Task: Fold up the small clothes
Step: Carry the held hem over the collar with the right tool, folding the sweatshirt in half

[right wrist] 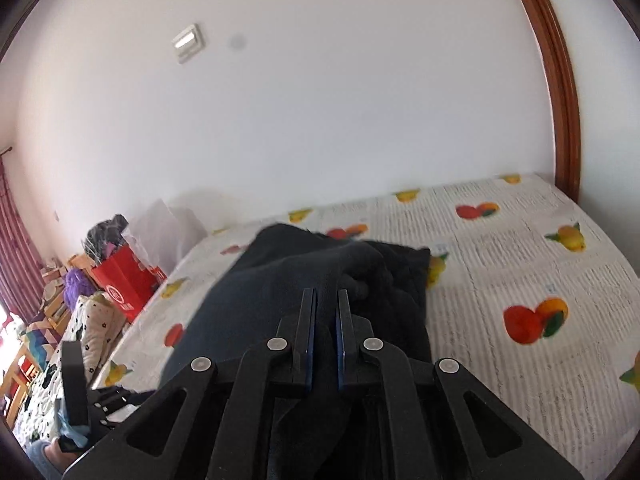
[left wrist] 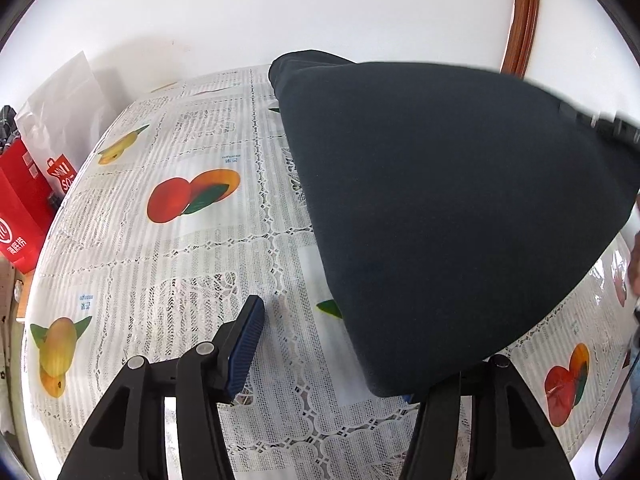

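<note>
Red paper bag (left wrist: pixel 22 204) off the table's left edge carries white print: Chinese characters I can't read cleanly, plus a bag-shaped tag with partial letters, maybe "SO". Tablecloth (left wrist: pixel 192 264) is white lace-pattern plastic, glossy, printed with fruit (red-orange peaches, yellow mangoes, bananas) and small blue captions, too small to read.

Dark navy cloth (left wrist: pixel 440 208), soft knit, matte, lies across the table's right half in my left view, one end lifted into a taut rounded sheet. Its near edge drapes over my left gripper's (left wrist: pixel 332 364) right finger and hides that pad. Left finger (left wrist: pixel 244 348) shows a ribbed blue pad, bare, well apart from the other side: jaws spread wide, gripping nothing.

My right gripper (right wrist: pixel 325 312) has black fingers with blue pads nearly together, pinching a fold of the cloth (right wrist: pixel 280 280), which bunches past the tips and runs under the gripper toward the camera.

White wall (right wrist: pixel 320 100) with a switch plate (right wrist: pixel 187 43); brown wooden frame (right wrist: pixel 560 100) at the right.
</note>
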### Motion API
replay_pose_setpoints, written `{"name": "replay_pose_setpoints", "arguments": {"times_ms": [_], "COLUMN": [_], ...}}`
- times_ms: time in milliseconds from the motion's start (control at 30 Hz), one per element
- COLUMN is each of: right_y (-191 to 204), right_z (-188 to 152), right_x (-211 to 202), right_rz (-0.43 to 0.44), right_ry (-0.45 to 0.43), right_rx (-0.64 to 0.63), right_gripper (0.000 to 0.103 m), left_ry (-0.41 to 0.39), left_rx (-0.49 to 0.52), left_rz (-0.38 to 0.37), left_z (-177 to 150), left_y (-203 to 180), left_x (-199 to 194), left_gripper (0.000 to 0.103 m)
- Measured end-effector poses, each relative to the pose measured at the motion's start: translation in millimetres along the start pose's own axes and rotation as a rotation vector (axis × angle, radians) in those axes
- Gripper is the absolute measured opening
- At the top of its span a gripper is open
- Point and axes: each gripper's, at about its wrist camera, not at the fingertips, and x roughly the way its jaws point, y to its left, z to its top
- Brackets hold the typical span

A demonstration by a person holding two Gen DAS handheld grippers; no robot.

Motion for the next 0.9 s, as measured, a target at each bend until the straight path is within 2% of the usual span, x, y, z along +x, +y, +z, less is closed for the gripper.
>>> {"name": "replay_pose_setpoints", "arguments": {"times_ms": [100,167,233,333,467,533,600,667,833,900], "right_y": [-17,-23,-25,-25,-23,-22,-20,-17,-14,-21], "right_z": [-24,-37,-41,-41,-38,-37,-34,-29,-9,-6], "right_x": [27,38,41,39,38,36,32,27,-4,-12], "right_rz": [-0.066,-0.082,-0.094,-0.09,-0.087,-0.084,-0.08,-0.075,-0.025,-0.049], "right_ry": [0.108,0.149,0.153,0.152,0.163,0.16,0.153,0.135,0.011,-0.025], "right_rx": [0.016,0.043,0.058,0.071,0.071,0.068,0.06,0.046,0.031,0.046], "right_gripper": [0.008,0.008,0.008,0.008,0.008,0.008,0.008,0.008,0.007,0.007], "left_ry": [-0.007,-0.03,-0.089,-0.089,-0.064,-0.02,0.002,0.007,0.021,0.022], "left_rx": [0.005,0.037,0.088,0.123,0.118,0.084,0.023,0.021,0.019,0.021], "left_rz": [-0.01,-0.023,-0.029,-0.041,0.004,0.006,-0.03,-0.013,-0.005,-0.004], "left_z": [-1,-1,-4,-1,5,7,7,6,7,7], "left_y": [1,-3,-13,-32,-47,-46,-38,-38,-35,-33], "left_x": [-1,-6,-17,-16,-3,7,11,12,13,14], "left_gripper": [0.059,0.059,0.071,0.073,0.073,0.075,0.075,0.076,0.076,0.076]}}
